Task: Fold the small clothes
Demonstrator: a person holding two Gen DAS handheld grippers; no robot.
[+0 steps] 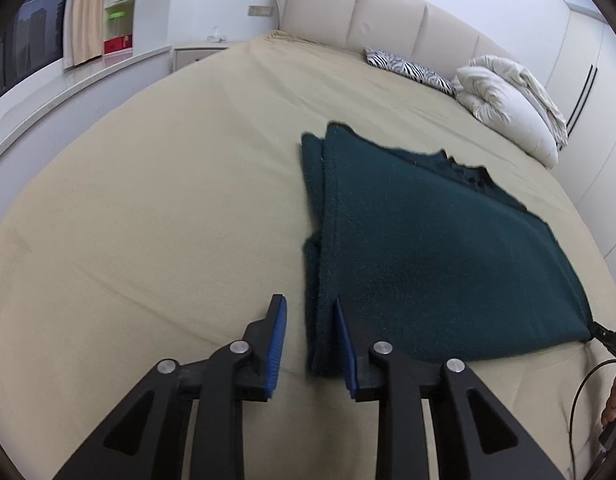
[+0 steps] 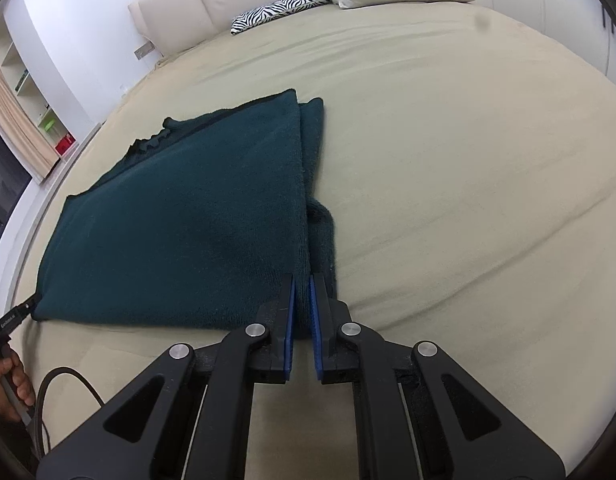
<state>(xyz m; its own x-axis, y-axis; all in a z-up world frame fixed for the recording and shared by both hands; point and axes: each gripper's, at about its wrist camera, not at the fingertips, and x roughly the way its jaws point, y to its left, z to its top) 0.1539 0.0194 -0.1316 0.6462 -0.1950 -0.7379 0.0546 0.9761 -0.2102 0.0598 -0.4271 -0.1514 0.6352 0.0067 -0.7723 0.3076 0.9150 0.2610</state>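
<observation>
Beige bed sheet (image 1: pixel 147 220) covers the whole bed, w/ a cream padded headboard (image 1: pixel 368 16) at the far end. A zebra-print pillow (image 1: pixel 408 68) and a rolled white duvet (image 1: pixel 508 108) sit up by the headboard, well apart from your work.

Your dark green sweater (image 1: pixel 428 248) lies flat on the sheet, folded, w/ its left side tucked over so a thick stacked edge runs along that side.

Your left gripper (image 1: pixel 310 304) is at the near left corner of the sweater. Its fingers are spread apart w/ a gap between the blue pads (image 1: pixel 277 344); the folded edge sits right in that gap, but the pads aren't squeezing it.

Your right gripper (image 2: pixel 301 280) is at the near right corner, seen from the right wrist cam. Its fingers are almost together and pinch the sweater's (image 2: pixel 179 220) folded edge between the blue pads (image 2: pixel 316 320).

Sweater's near edge rests on the sheet, close to you. A black cable (image 2: pixel 59 384) loops at the left of the right wrist view.
</observation>
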